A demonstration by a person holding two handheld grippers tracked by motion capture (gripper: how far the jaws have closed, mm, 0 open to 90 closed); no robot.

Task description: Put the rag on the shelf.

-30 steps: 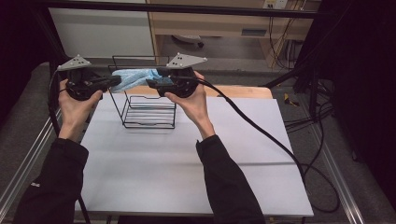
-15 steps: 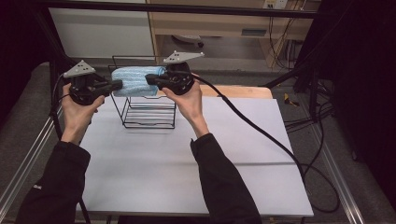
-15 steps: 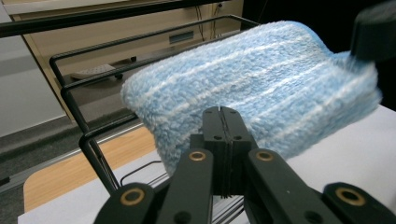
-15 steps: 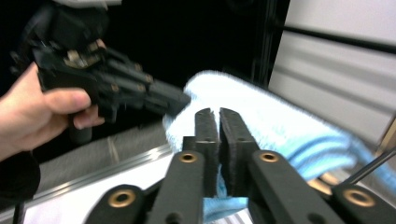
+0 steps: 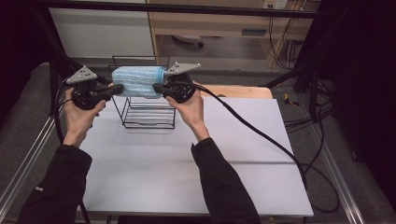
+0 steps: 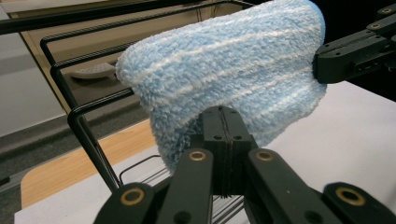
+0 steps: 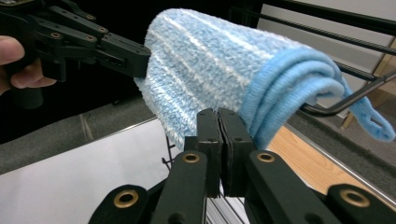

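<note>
High view: a folded light-blue towel [image 5: 138, 81] hangs between the two grippers just above centre, over the top rails of a black wire rack [image 5: 148, 111] that stands on the white table [image 5: 243, 158]. The left gripper [image 5: 116, 88] pinches the towel's left end and the right gripper [image 5: 158, 87] its right end. Both forearms come up from the bottom edge, wrists cocked back, and the grippers point level toward each other. The likely risk is a lopsided hang: if one hand lowers before the other, the towel could slide off the rail or bunch on one side. The light rack might also tip or skid if the cloth drags on it.

Left gripper view: the jaws rise from bottom centre, pressed together on the towel's [image 6: 224, 74] lower edge. Only a thin bite of cloth appears to be held, so a tug from the far side could pull it free. The rack's rail [image 6: 88, 119] curves at the left, behind the towel.

Right gripper view: the right gripper's [image 7: 218, 121] jaws have just been closing and now stand pressed together on the towel's [image 7: 210, 60] folded edge. The layers at the right fan open, and a hanging loop [image 7: 373, 123] dangles past the rail [image 7: 345, 100]; it could snag there. The left gripper [image 7: 140, 60] grips the far end at upper left.
</note>
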